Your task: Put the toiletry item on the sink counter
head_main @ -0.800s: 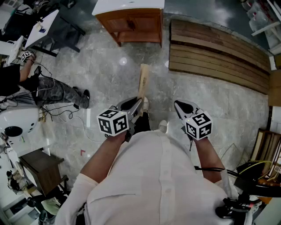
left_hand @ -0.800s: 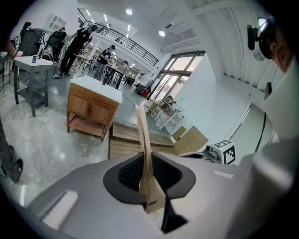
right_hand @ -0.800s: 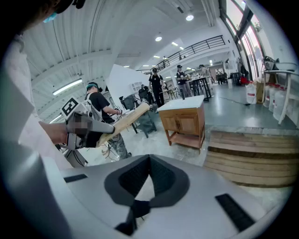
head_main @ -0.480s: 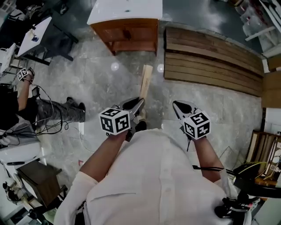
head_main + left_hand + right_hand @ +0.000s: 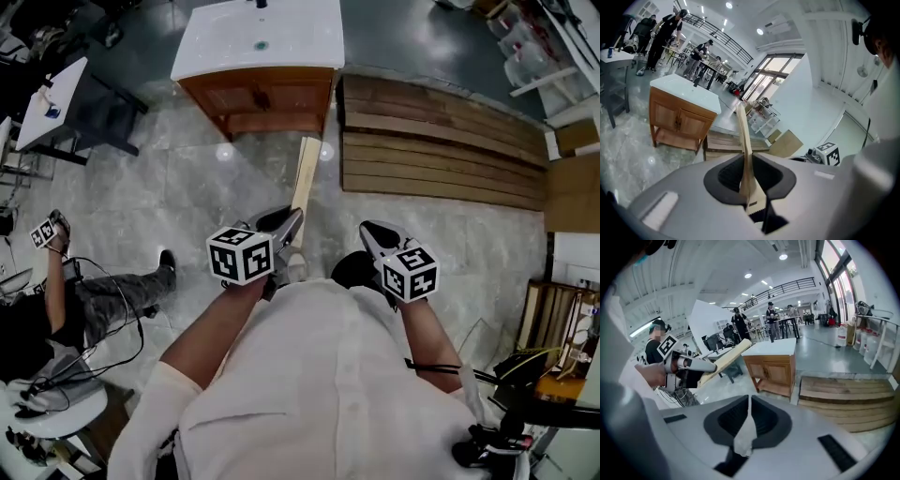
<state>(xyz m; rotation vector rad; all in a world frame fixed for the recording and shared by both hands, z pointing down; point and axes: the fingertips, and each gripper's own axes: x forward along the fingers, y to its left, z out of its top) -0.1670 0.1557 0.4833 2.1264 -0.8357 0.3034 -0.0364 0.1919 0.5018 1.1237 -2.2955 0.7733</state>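
Marble floor [image 5: 206, 187], sink counter [image 5: 258, 37] ahead, nearer than before | left gripper [image 5: 296, 219] clamped on toiletry box [image 5: 306, 173] | right gripper [image 5: 368, 230] closed, empty | carry nearing placement

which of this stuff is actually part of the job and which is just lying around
Job:
- long beige carton, clamped in the left gripper
- white-topped sink counter ahead
- right gripper, jaws shut on a thin white scrap; what it is, unclear

Lying about:
- wooden slat platform
- white side table
- seated person
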